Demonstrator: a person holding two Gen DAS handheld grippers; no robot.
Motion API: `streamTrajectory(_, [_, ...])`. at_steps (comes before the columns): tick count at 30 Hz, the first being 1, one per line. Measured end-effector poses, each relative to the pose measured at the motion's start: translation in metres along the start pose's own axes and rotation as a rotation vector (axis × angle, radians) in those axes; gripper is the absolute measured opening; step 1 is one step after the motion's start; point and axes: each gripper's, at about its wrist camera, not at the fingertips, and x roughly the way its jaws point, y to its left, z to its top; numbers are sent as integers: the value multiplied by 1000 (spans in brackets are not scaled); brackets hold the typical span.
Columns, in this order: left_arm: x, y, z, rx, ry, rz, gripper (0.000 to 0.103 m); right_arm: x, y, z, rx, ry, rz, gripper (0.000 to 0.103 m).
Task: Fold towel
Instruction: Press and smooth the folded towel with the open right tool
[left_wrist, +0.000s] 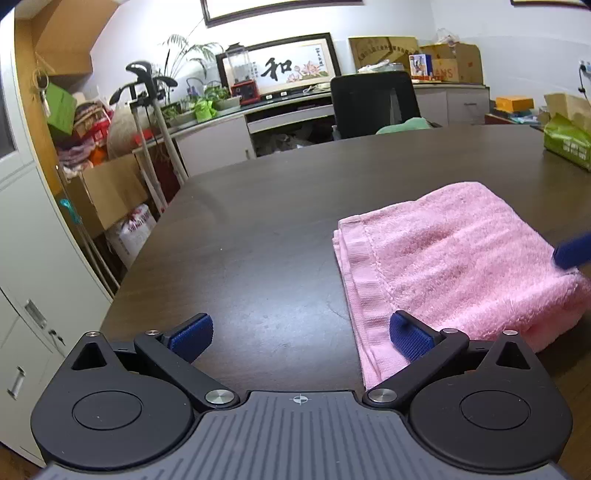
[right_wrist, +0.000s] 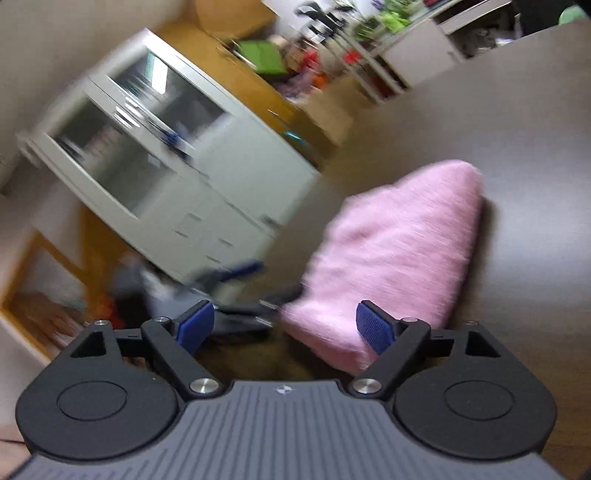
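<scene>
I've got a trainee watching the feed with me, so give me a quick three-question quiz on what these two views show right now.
1. True or false: the pink towel lies folded on the dark table.
2. Which hand-held gripper has its jaws closed on the towel? A) left B) right C) neither
3. Fill in: the box at the far right of the table in the left wrist view is ____ in colour.

Key
1. True. It lies in layers with stacked edges toward the left.
2. C. The left hand-held gripper and the right hand-held gripper both stand open, with nothing pinched.
3. Green.
</scene>
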Motion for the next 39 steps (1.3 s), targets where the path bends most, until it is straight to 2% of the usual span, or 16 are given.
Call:
streamTrajectory(3, [0, 0, -2, -1, 3, -3, 103, 6, -1, 0, 16, 24, 24, 91])
streamTrajectory(6, [1, 1, -2, -10, 8, -13, 103, 24, -7, -4, 35, 112, -60, 87])
streamTrajectory(8, [2, 2, -3, -22, 11, -19, 103, 26, -7, -3, 38, 122, -89, 87])
streamTrajectory(11, [4, 3, -4, -52, 20, -26, 103, 22, -10, -2, 63, 115, -115, 71])
streamTrajectory(12, [4, 3, -3, -60, 23, -27, 103, 21, -13, -1, 80, 113, -123, 70])
streamTrajectory(14, [4, 1, -4, -64, 23, -23, 103, 19, -17, -1, 110, 106, -119, 70])
streamTrajectory(17, [2, -7, -4, -57, 16, -7, 103, 16, -14, -3, 81, 91, -164, 70])
streamTrajectory(20, [5, -15, 0, -58, 15, -6, 103, 11, -12, -1, 60, 55, -249, 70])
streamTrajectory(26, [14, -36, 11, -48, 2, -3, 103, 7, -16, 1, 74, 6, -312, 70])
streamTrajectory(28, [17, -43, 14, -52, -5, 1, 103, 7, -12, 5, 48, -6, -353, 76])
streamTrajectory(29, [18, -44, 15, -56, -5, 0, 103, 7, -8, 8, 23, -23, -372, 86])
streamTrajectory(30, [19, -46, 17, -64, -3, -2, 103, 6, -3, 11, -2, -39, -392, 90])
streamTrajectory(31, [20, -47, 17, -71, -2, -1, 103, 6, 1, 14, -28, -56, -411, 90])
streamTrajectory(33, [21, -48, 18, -80, 0, -1, 103, 19, 8, 33, -81, -63, -470, 90])
streamTrajectory(37, [22, -45, 19, -86, -1, -9, 103, 47, 0, 57, -117, -30, -507, 90])
streamTrajectory(39, [24, -41, 18, -103, 4, -20, 103, 65, -15, 65, -77, -2, -505, 90])
